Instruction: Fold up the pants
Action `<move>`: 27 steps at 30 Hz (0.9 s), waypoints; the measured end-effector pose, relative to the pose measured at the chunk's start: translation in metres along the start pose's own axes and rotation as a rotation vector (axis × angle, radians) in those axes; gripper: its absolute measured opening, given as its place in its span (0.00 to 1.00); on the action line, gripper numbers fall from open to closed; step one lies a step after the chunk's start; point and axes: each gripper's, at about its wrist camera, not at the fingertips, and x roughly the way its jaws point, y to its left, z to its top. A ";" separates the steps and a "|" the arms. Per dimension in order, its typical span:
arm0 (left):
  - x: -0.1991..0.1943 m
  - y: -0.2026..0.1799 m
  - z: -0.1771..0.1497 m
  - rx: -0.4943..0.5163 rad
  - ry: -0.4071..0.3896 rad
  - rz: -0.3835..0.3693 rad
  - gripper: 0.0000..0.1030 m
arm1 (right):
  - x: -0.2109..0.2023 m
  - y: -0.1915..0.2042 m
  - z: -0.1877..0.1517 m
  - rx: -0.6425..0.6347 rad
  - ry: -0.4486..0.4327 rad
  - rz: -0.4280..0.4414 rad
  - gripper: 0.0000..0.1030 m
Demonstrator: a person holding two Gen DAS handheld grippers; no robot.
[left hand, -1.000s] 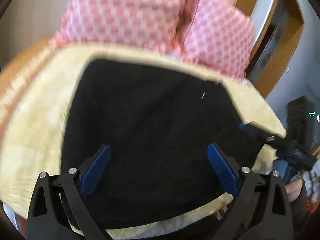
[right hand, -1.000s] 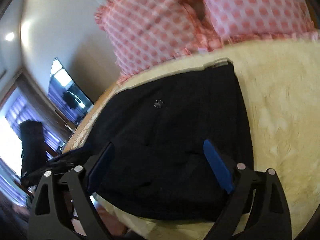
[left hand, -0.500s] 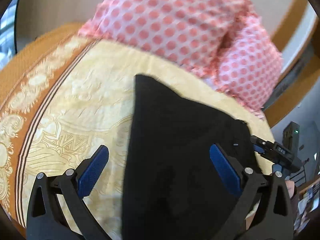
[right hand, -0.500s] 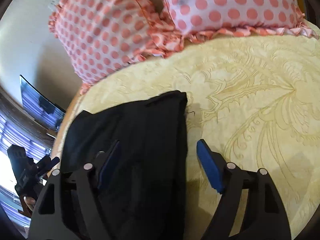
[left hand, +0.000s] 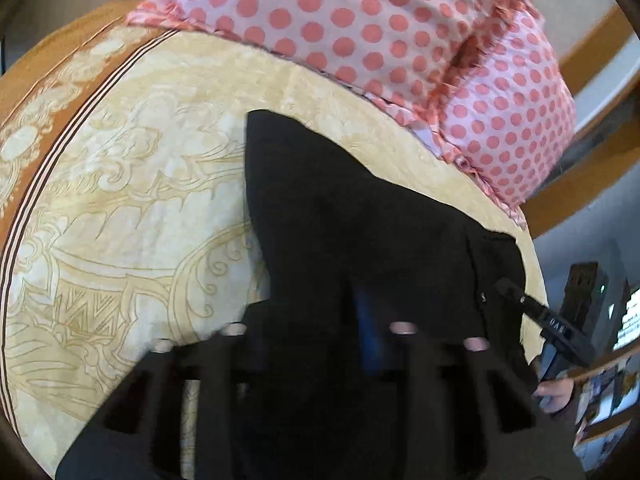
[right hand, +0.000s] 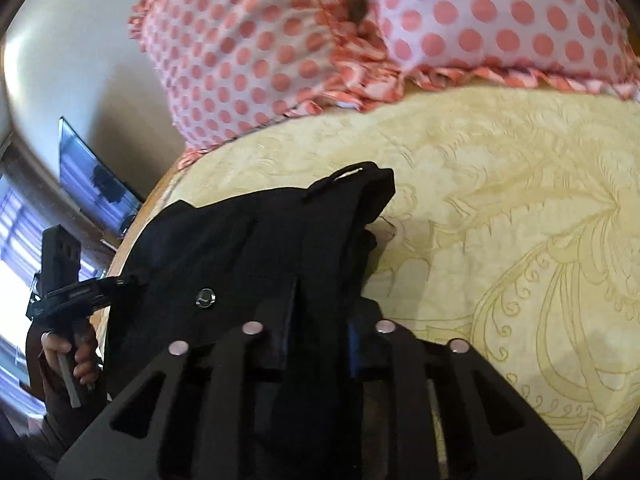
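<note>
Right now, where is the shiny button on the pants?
In the right wrist view, the button sits lower left on the black pants, just left of the right hand-held gripper.

— Where is the light coming from?
— Daylight is pouring in from a window (right hand: 16,280) at the left edge of the right wrist view, blowing out to white there. The bedspread (left hand: 132,200) is glowing evenly, with soft shadows under the black pants (left hand: 360,232).
— Any blur?
— The left gripper (left hand: 352,336) is smearing in its own view; the right gripper (right hand: 316,328) is looking sharper. Fisheye bending is curving the edges, and dark corners are framing both views
</note>
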 end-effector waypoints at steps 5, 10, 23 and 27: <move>-0.008 -0.004 0.007 0.018 -0.019 -0.011 0.10 | -0.010 0.011 0.020 -0.014 -0.020 0.039 0.15; -0.010 -0.030 0.051 0.063 -0.096 -0.007 0.10 | -0.016 0.019 0.069 -0.048 -0.119 0.040 0.14; 0.102 -0.019 0.136 -0.052 -0.007 0.094 0.19 | 0.069 -0.055 0.124 0.165 -0.027 -0.251 0.31; 0.076 -0.026 0.131 -0.007 -0.051 0.119 0.18 | 0.039 -0.050 0.120 0.168 -0.077 -0.299 0.59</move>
